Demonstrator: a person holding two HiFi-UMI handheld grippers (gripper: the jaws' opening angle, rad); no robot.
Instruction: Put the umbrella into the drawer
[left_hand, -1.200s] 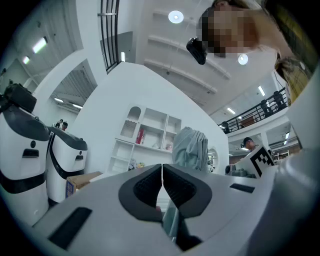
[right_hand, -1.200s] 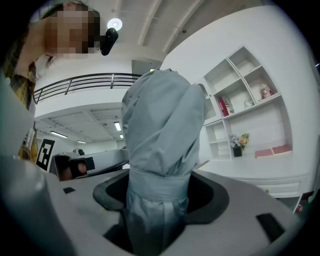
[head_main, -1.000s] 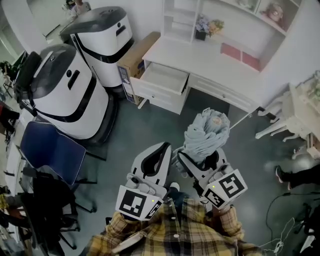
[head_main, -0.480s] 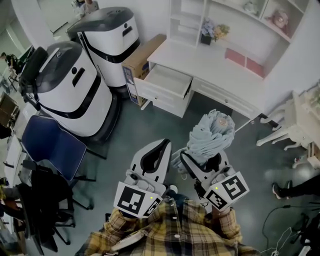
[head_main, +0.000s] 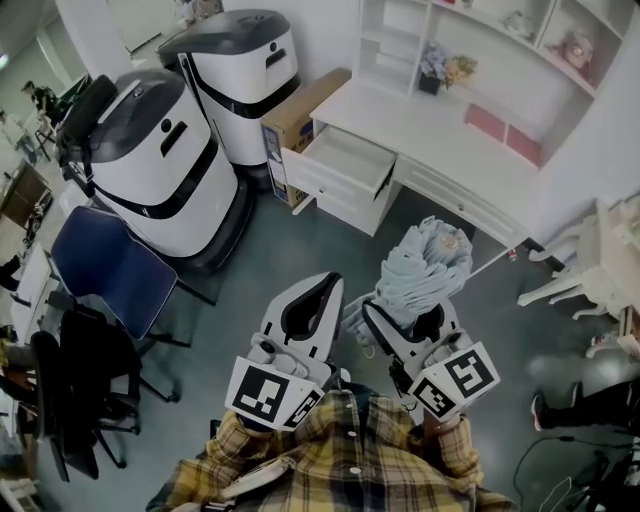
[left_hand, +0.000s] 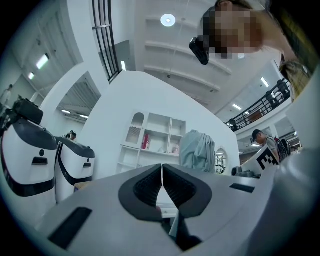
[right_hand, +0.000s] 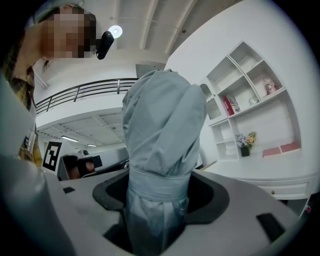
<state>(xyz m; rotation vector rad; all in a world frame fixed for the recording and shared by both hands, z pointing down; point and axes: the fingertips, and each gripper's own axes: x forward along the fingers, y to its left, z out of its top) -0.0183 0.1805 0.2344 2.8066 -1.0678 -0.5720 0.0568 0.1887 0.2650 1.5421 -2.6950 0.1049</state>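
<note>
Umbrella (right_hand: 159, 140), folded pale grey-blue fabric, stands upright at frame centre, pinched round its strapped waist by my right tool (right_hand: 159, 200), presumably so it carries steady. My left tool (left_hand: 162, 182) is pressed together, empty. Open white drawer (head_main: 345, 165) waits upper middle, well apart.

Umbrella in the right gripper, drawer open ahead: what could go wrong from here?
1. The right gripper is shut on soft fabric of the umbrella, its bulky end beyond the jaws; it may tilt or slip.
2. The open drawer looks shallow, so the bundle could catch on its rim.
3. The left gripper is shut and empty, giving no support.
</note>
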